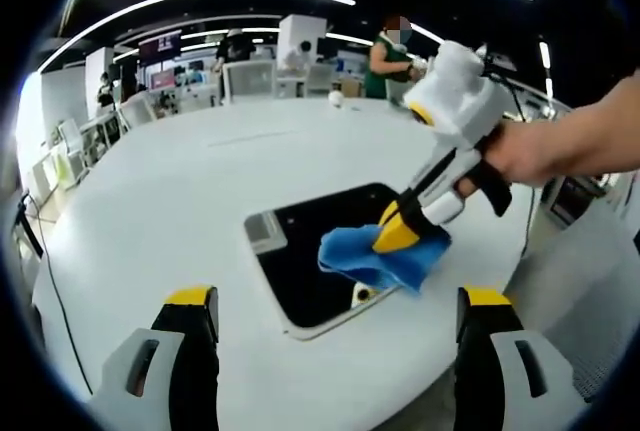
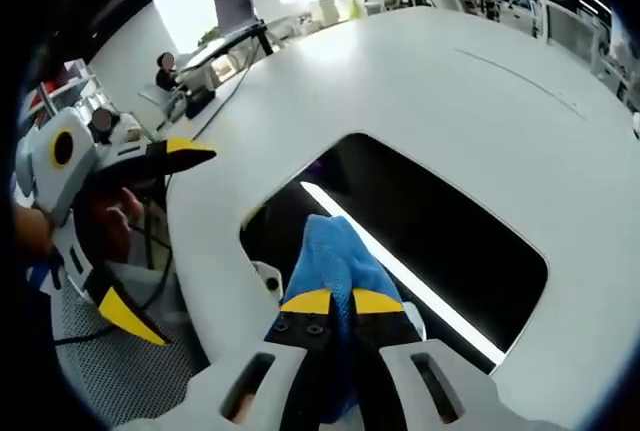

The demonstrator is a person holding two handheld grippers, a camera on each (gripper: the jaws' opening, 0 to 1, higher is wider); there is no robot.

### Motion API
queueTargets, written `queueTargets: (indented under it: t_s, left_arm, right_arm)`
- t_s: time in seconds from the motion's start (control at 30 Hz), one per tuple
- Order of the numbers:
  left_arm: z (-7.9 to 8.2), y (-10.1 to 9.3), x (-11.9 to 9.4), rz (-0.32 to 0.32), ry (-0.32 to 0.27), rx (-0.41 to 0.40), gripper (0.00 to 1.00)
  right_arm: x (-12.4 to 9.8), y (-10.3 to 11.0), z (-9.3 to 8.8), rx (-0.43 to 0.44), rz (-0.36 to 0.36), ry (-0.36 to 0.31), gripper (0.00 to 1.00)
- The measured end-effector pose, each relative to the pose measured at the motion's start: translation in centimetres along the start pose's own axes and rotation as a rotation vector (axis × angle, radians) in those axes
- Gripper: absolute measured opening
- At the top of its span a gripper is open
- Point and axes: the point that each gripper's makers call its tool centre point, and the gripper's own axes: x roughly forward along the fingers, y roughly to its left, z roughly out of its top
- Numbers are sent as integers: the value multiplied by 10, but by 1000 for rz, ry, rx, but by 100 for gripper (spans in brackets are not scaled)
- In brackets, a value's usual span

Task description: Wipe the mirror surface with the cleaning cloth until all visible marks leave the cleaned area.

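In the left gripper view, the left gripper (image 1: pixel 338 326) hovers over the near edge of the white table (image 1: pixel 150 211) with its jaws spread wide and nothing between them. Ahead of it, the mirror (image 1: pixel 310 256) lies flat on the table, dark and rectangular with a pale frame. The blue cleaning cloth (image 1: pixel 385 259) rests on the mirror's right portion, pinched by the right gripper (image 1: pixel 397 231), which a hand (image 1: pixel 525 151) holds from the right. In the right gripper view, the jaws are closed on the cloth, pressing it against the mirror's near end.
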Motion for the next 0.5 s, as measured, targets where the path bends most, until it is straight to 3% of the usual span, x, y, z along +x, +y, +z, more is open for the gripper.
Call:
queueTargets:
  t_s: [0.5]
  left_arm:
    - [0,0,0,1,-3,-8,99]
  right_arm:
    - [5,-20,17,-27,-6,9,0]
